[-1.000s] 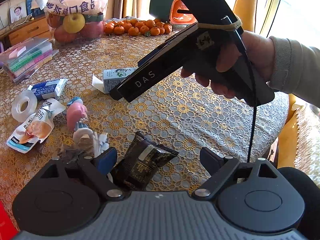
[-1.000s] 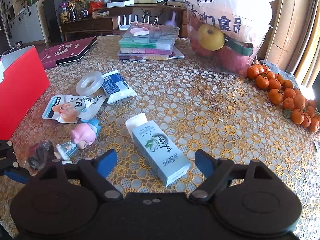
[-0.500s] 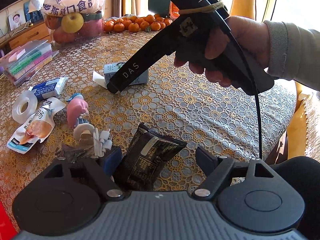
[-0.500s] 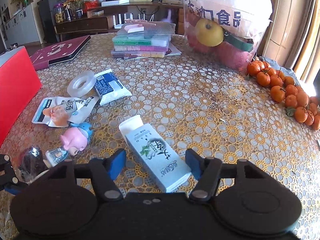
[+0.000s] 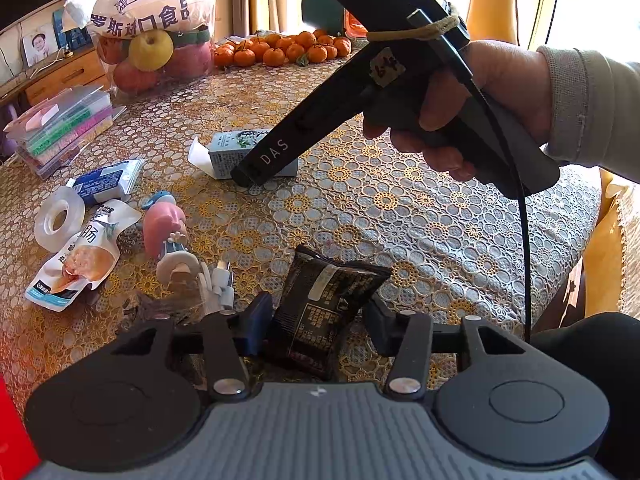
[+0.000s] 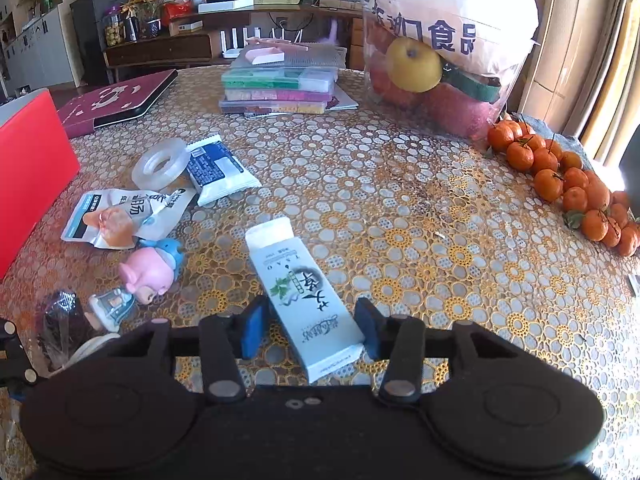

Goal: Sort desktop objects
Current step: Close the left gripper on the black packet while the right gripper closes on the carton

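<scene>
Already both grippers straddle targets low in frame: left gripper (image 5: 318,326), half-wide around the packet (image 5: 326,312); right gripper (image 6: 310,330), likewise around the box (image 6: 306,306). Skewed box may pivot out; crinkly packet could slip.

Your left gripper (image 5: 318,322) brackets the black snack packet (image 5: 326,312) on the lace tablecloth (image 5: 420,220), while your right gripper (image 5: 264,158) tips onto the pale box (image 5: 230,150).
</scene>
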`<state>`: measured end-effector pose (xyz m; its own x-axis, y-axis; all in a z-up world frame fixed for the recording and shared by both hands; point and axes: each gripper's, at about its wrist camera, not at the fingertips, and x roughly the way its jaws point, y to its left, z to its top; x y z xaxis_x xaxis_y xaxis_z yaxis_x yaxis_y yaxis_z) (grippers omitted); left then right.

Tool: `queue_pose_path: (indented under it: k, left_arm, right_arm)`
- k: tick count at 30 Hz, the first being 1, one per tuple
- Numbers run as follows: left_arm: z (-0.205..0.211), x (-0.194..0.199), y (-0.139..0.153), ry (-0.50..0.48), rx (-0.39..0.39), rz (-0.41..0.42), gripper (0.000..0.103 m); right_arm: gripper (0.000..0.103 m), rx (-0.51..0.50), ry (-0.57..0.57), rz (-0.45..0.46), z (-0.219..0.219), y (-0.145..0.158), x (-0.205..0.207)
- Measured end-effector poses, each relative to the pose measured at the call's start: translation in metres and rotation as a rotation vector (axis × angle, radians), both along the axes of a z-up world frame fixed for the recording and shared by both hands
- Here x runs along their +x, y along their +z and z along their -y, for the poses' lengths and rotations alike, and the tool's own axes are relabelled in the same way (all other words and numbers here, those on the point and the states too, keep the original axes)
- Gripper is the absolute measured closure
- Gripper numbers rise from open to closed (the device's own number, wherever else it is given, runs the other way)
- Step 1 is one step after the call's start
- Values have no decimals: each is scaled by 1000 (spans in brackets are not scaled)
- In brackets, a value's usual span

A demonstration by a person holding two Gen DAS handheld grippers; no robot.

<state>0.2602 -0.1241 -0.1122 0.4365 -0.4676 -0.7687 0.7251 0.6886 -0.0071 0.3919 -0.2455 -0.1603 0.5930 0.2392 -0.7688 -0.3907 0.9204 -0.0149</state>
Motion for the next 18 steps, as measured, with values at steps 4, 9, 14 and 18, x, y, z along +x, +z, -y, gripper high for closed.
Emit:
queue_pose_path:
  k: [4,9,14,18]
  left_arm:
    - [2,-1,1,-3,2,-5,66]
    - [3,-2,3,13,6,-10,68]
    - [0,-5,10,32,-8,-10,68]
    - [-2,-7,16,41,-5,-1,68]
  right_arm:
    - [73,10,18,-5,0,3,-6]
    - [74,10,26,1,-4,4,-15]
    - [75,13,25,14,-5,10,-24]
    - [74,15,15,20,-4,18,-32]
